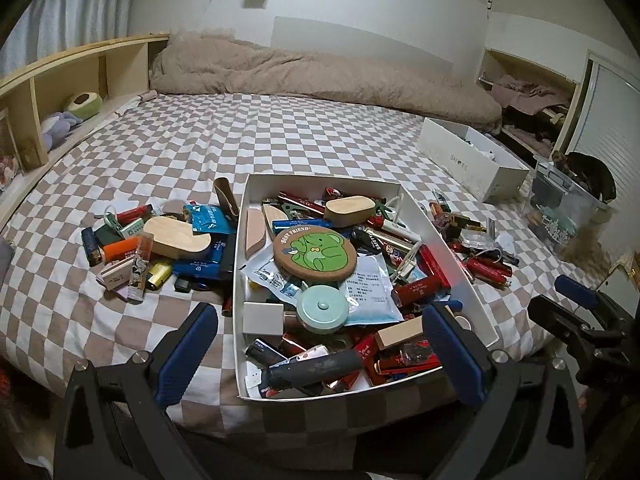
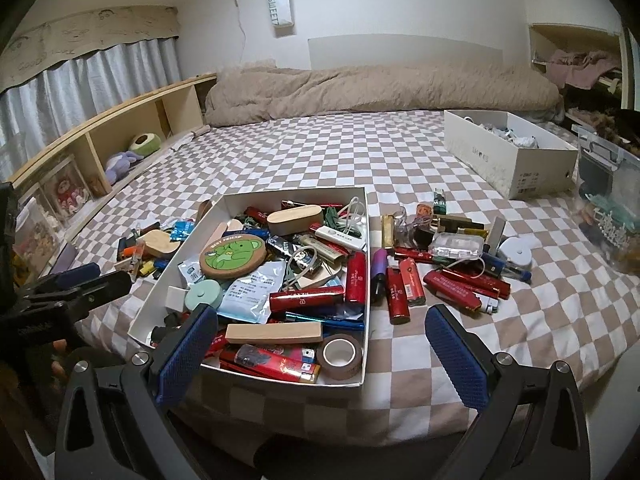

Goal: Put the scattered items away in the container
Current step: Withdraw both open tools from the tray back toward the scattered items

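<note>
A white cardboard box [image 1: 448, 236] sits on the checkered bed, packed with lighters, packets, wooden blocks and a round green frog coaster [image 1: 315, 254]; it also shows in the right wrist view [image 2: 248, 196]. Scattered items lie on both sides: a left pile [image 1: 156, 248] with a wooden block and an orange lighter, and a right pile [image 2: 440, 264] of red lighters and a clear case. My left gripper [image 1: 322, 354] is open and empty over the box's near end. My right gripper [image 2: 322, 354] is open and empty over the box's near right corner.
A white shoe box [image 2: 508, 152] stands at the back right of the bed, and a clear plastic bin [image 2: 608, 196] is beyond it. A beige duvet [image 2: 380, 88] lies along the far wall. A wooden shelf [image 2: 120, 132] with plush toys runs along the left.
</note>
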`<state>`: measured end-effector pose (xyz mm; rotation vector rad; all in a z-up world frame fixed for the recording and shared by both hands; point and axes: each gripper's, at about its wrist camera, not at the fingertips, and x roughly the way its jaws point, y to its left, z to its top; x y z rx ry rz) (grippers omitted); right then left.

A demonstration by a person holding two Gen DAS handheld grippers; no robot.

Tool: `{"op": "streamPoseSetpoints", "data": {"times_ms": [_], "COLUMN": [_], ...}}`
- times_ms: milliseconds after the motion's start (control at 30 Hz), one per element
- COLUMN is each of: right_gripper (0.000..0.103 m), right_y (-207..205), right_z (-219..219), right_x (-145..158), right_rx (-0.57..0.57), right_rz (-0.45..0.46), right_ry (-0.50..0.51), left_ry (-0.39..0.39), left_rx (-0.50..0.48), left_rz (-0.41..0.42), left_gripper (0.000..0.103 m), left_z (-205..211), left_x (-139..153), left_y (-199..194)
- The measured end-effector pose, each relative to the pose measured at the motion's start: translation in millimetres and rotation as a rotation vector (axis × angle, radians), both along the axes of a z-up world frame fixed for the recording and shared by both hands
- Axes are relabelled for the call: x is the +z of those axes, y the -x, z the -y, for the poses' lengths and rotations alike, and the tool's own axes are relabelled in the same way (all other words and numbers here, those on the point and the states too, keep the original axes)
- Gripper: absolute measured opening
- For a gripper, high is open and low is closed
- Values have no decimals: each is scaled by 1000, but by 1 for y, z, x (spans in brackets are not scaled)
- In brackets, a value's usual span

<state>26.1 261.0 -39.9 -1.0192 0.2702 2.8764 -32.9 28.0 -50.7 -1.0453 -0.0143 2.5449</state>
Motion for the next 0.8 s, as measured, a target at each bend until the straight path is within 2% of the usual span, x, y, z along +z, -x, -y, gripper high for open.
{"op": "streamPoseSetpoints", "data": {"times_ms": [467,800], "right_gripper": [103,103], "right_y": [-4,-12], "right_z": [-7,-45], "right_x": [4,-2], "right_rx": [-21,-117], "right_rz": [-9,2], "right_ry": [-21,0], "left_ry": [15,-1], "left_rx": [25,85], "left_rz": [-4,10], "left_gripper": [103,103], "left_z": [11,41], "left_x": [2,-3], "left_y": [-2,5]}}
